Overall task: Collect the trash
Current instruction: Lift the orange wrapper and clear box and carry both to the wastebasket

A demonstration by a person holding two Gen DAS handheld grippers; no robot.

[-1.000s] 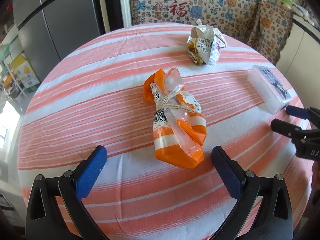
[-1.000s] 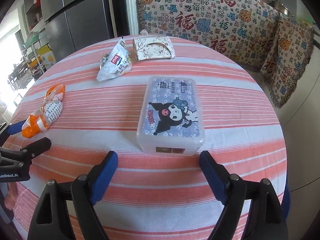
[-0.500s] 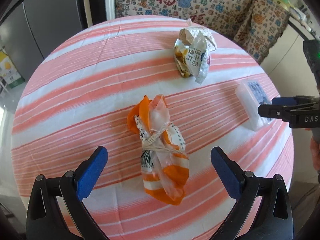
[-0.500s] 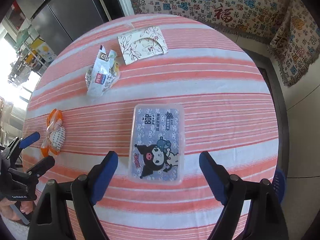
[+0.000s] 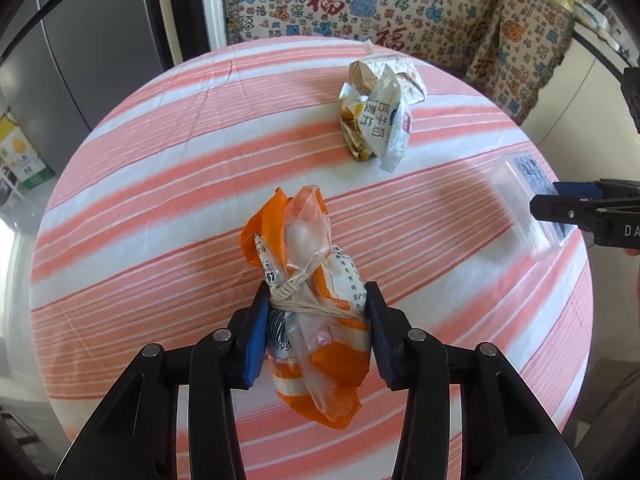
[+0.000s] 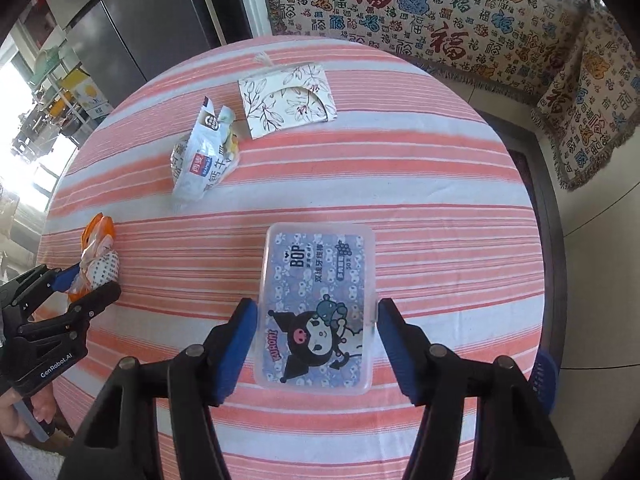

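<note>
An orange and white plastic wrapper point(image 5: 312, 312) tied with a rubber band lies near the table's front edge. My left gripper point(image 5: 316, 320) is shut on it, both blue pads pressing its sides. A clear plastic box with a cartoon label point(image 6: 316, 308) lies flat on the cloth. My right gripper point(image 6: 316, 328) is shut on the box, pads against its long sides. A crumpled white snack bag point(image 5: 376, 120) lies farther back; it also shows in the right wrist view point(image 6: 204, 160). The wrapper and left gripper show at the left of the right wrist view point(image 6: 96, 264).
A round table with a pink and white striped cloth point(image 5: 160, 200) bears everything. A floral paper pouch point(image 6: 288, 96) lies at the far side. A sofa with a patterned cover point(image 6: 440, 20) stands behind; a grey fridge point(image 5: 80, 60) at the left.
Both grippers moved down and forward and closed. The left one has taken hold of the orange wrapper, the right one has closed on the plastic box.
</note>
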